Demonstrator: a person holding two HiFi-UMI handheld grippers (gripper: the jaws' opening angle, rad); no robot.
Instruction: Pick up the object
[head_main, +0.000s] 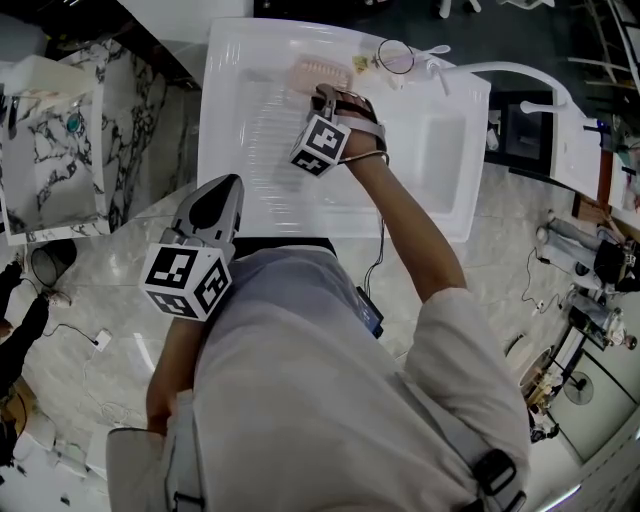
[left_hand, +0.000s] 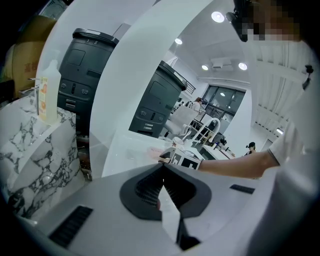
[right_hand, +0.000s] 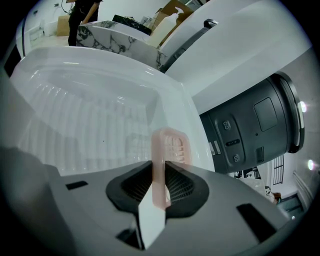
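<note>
Two grippers were in play, but only one was working. The right gripper (head_main: 322, 96) was pinched on a pale pink plastic piece with a slotted grid face (right_hand: 171, 146), its ribbed pads clamping the thin edge so that the piece stood on its side between the jaws. Taking it by the edge looked deliberate: a flat thing lying on a ribbed surface offers little else to catch. The pink piece sat at the far end of the white ribbed draining board (head_main: 245, 130), close to the back rim and left of the sunken basin (head_main: 446, 150). Whether it had cleared the board or was touching it could not be told.

The right arm reached well forward over the board, elbow nearly straight, wrist tipped so the gripper pointed steeply down at the far rim. The left gripper (left_hand: 162, 170) had its jaws pressed together on nothing and hung back near the body at the front edge of the sink unit, aimed only gently downward, probably parked out of the way.
</note>
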